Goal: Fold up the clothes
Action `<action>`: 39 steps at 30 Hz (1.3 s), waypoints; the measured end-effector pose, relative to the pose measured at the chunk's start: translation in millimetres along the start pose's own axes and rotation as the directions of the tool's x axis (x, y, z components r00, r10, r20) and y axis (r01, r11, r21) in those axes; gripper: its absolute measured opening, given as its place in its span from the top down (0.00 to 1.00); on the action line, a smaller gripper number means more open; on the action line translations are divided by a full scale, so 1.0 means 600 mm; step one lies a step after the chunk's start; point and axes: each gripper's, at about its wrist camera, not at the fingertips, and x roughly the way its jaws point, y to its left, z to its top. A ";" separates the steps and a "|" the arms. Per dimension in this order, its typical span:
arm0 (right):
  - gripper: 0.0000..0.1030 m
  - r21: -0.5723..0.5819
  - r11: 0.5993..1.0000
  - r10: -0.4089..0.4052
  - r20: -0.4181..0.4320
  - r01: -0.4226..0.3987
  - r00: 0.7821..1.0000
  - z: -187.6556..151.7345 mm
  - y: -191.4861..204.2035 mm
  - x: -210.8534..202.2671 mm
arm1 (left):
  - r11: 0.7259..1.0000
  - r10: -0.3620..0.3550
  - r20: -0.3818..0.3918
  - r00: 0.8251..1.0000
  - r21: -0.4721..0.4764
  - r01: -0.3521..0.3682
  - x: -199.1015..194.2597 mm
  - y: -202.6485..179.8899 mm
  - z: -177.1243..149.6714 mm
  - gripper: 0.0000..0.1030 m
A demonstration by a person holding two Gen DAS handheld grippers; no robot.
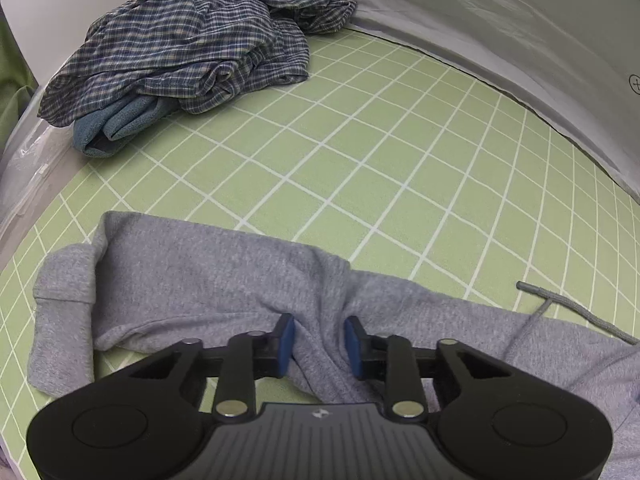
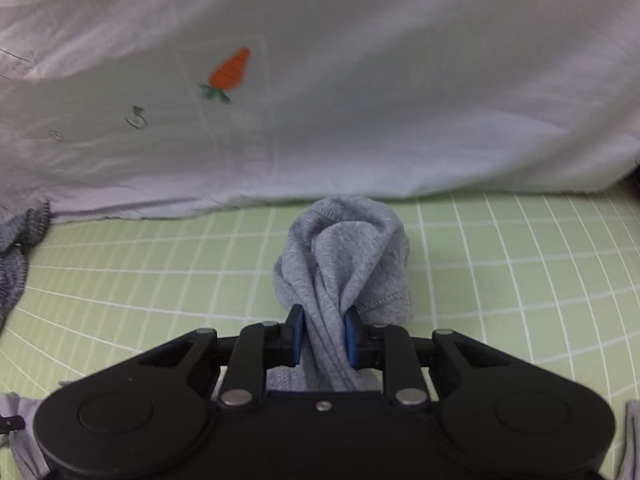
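Observation:
A grey sweatshirt [image 1: 208,272] lies partly spread on the green grid mat [image 1: 360,152], one cuffed sleeve [image 1: 60,320] hanging at the left and a drawstring [image 1: 576,312] at the right. My left gripper [image 1: 320,344] is shut on a raised ridge of its fabric, pinched between the blue pads [image 1: 286,344]. In the right wrist view, my right gripper [image 2: 324,336] is shut on a bunched fold of the same grey sweatshirt [image 2: 344,248], lifted above the mat [image 2: 140,280].
A crumpled plaid shirt [image 1: 192,44] lies over a blue towel [image 1: 120,128] at the mat's far left. A white sheet [image 1: 500,32] borders the mat's far side; in the right view it bears a carrot print [image 2: 230,72]. Dark ribbed fabric [image 2: 16,248] lies at the left.

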 end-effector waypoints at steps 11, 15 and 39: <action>0.97 -0.109 0.985 -0.096 0.280 0.131 0.955 0.135 0.038 -0.013 | 0.997 0.012 0.073 0.997 -0.072 -0.007 0.022 0.041 0.066 0.86; 0.74 -0.022 0.980 -0.194 0.149 0.199 0.970 0.111 -0.007 0.018 | 0.999 -0.005 0.074 0.997 -0.050 0.008 0.014 0.038 0.070 0.77; 0.18 -0.421 0.851 -0.290 0.124 0.315 0.949 -0.017 0.175 0.136 | 0.994 0.064 -0.038 0.997 -0.082 -0.067 0.056 0.026 0.049 0.00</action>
